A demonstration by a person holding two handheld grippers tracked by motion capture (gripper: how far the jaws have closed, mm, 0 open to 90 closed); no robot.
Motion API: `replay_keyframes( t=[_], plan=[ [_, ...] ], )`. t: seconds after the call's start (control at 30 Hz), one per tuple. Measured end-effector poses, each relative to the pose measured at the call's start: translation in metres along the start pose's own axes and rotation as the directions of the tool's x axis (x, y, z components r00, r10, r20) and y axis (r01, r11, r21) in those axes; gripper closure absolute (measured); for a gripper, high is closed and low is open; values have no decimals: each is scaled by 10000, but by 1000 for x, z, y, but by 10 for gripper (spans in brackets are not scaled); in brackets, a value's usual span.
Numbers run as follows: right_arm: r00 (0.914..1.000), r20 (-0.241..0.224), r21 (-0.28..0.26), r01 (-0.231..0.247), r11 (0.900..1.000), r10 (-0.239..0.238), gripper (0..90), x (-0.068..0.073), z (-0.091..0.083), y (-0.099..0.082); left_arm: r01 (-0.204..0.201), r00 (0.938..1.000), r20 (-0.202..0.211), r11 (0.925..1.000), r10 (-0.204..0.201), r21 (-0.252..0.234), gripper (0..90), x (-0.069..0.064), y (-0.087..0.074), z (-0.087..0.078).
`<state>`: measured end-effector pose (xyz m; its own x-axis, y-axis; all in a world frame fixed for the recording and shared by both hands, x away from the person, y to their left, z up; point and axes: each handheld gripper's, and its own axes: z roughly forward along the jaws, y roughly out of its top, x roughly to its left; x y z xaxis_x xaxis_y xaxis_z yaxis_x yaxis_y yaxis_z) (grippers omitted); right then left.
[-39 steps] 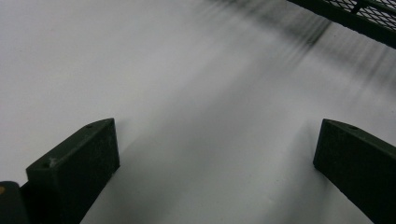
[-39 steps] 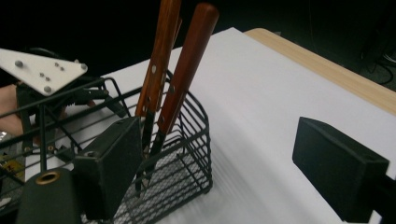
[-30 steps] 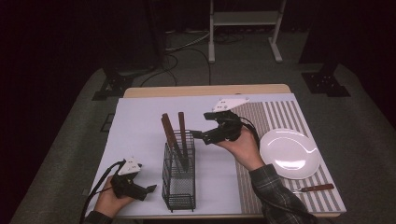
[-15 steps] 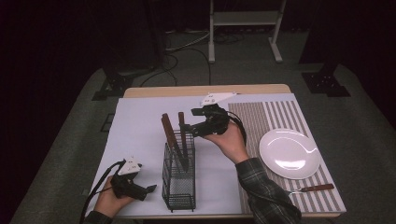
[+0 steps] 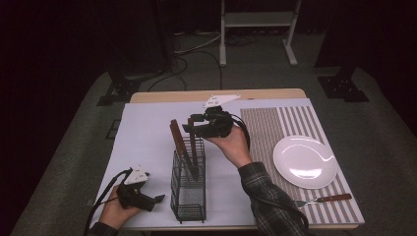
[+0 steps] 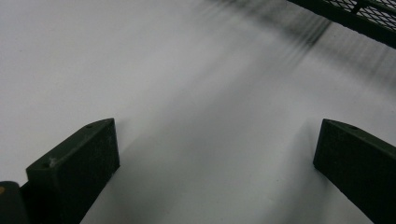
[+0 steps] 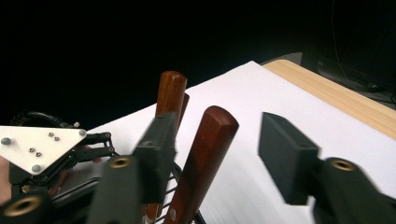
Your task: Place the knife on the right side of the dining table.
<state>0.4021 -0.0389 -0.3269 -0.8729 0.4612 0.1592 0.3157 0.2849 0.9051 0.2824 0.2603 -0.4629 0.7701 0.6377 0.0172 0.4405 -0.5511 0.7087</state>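
Three wooden handles are seen rising out of a black wire caddy [image 5: 188, 196] that stands on the white sheet of the counter [image 5: 147, 137], near its front edge. The handles are reddish-brown, glossy and rounded at the top. The nearest wooden handle [image 7: 205, 158] is tilted and shows a metal rivet low on its side; the taller handle [image 7: 170, 91] is set behind it, with a third handle [image 7: 185, 100] partly hidden behind that one.

The right claw [image 7: 217, 147] is held level at the handle tops, above the caddy. Its jaws have just been closing and are seen about half apart. The nearest handle is placed between them, close beside the left jaw; the blur does not allow contact to be told, and a clear gap is left to the other jaw. In the high view the right claw [image 5: 189, 124] is seen at the handle tops.

The left claw [image 5: 160, 199] is rested on the counter just left of the caddy, its jaws spread wide with only bare white sheet between them.
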Motion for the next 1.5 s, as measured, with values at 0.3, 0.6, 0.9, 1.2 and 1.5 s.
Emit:
replay_keyframes(
  t=[0.3,0.6,0.9,1.2,1.5],
  plan=[
    [9998,-211,1,57,10000,-57,686,3,0,0,3,10000,2,10000,-3,-6,0,0,0,0],
    [9956,-900,-86,-274,9996,266,728,9,-15,1,-18,10000,-3,10000,18,19,0,0,0,0],
    [9865,-1614,-113,-290,9995,268,763,22,-25,1,-22,10000,-5,10000,22,35,0,0,0,0],
    [9885,-1497,-382,149,9992,-204,774,35,-33,3,-24,10000,-8,10000,24,36,0,0,0,0],
    [9879,-1436,-852,471,9952,-591,775,41,-47,24,-9,10000,-3,10000,9,17,0,0,0,0]
  ],
)
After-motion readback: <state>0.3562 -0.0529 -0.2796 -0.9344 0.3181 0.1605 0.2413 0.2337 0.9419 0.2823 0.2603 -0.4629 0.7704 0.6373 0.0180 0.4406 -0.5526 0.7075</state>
